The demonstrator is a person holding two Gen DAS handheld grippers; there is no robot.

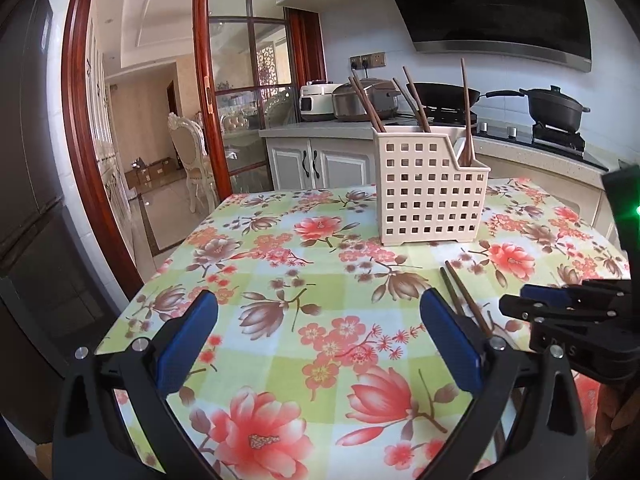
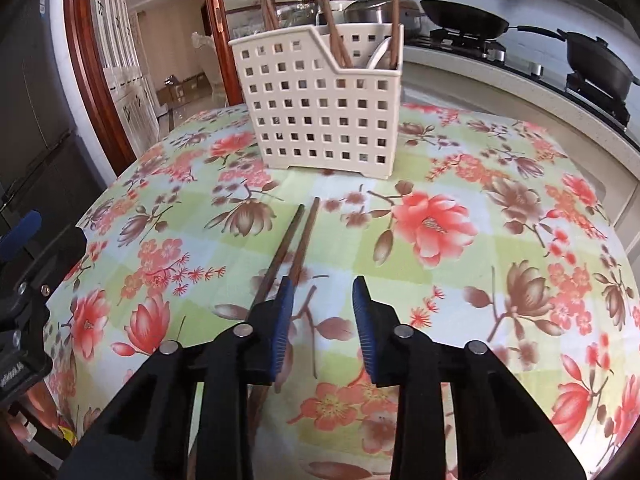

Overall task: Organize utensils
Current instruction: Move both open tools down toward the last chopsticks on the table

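Right gripper [image 2: 322, 312] hangs over the floral tablecloth [image 2: 460, 300] with its two blue-padded fingers partly apart, a clear gap between them and nothing gripped. Two brown chopsticks [image 2: 298, 236] lie side by side on the cloth, their far tips toward the holder and their near ends running under the gripper's left finger [image 2: 282, 320]; whether that finger touches them cannot be told. Seen from the left wrist, the same pair [image 1: 464, 292] lies just beyond that gripper's right finger [image 1: 452, 340], with the right gripper [image 1: 560, 312] beside them at the frame's right edge.

Left gripper [image 1: 320, 340] is spread wide, both fingers well apart and holding nothing, above a bare stretch of cloth [image 1: 280, 264]. It also shows at the left edge of the right wrist view [image 2: 24, 264].

One cream slotted holder [image 2: 320, 116] stands upright on the table beyond the loose pair, well apart from both grippers. Its tall rear section holds about four chopsticks [image 1: 370, 104] leaning at angles, two to the left and two nearer the middle; the exact count is hard to read. Its low front section holds one upright brown handle [image 1: 466, 112] and one white spoon [image 2: 380, 58].

Behind the table, a counter carries two cookers [image 1: 348, 100], one wok [image 1: 444, 94] and one lidded pot [image 1: 556, 108].
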